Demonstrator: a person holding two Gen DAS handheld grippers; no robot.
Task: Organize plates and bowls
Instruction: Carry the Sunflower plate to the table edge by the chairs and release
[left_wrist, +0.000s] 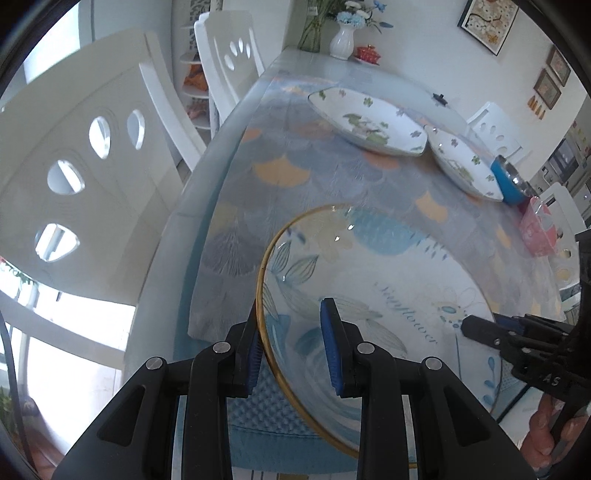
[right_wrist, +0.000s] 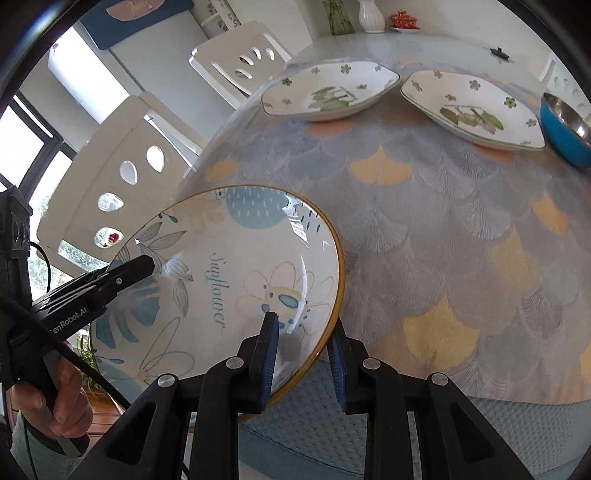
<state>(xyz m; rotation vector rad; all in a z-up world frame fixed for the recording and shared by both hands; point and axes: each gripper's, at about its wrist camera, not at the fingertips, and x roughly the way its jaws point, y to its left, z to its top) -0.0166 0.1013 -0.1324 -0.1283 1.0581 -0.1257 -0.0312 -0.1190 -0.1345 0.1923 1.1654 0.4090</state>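
White dining chairs (left_wrist: 92, 155) and a table (left_wrist: 236, 122) spread with a scallop-patterned cloth (left_wrist: 332, 177) fill the left wrist view, where a gold-rimmed plate lettered "Sunflower" (left_wrist: 388, 280) is held tilted above the cloth. Its near rim is clamped between the blue pads of the left gripper (left_wrist: 291, 354), one pad under the plate and one on its face. The right gripper (left_wrist: 476, 328) is seen gripping the opposite rim. Farther back, two white floral dishes (left_wrist: 369, 122) stand side by side, with a blue bowl (left_wrist: 511, 181) just beside the right one. In the right wrist view, the same plate's rim is pinched in the narrow right gripper, while the left gripper is closed on the far edge, held by a hand (right_wrist: 62, 398). The dishes and bowl rest on the cloth beyond.
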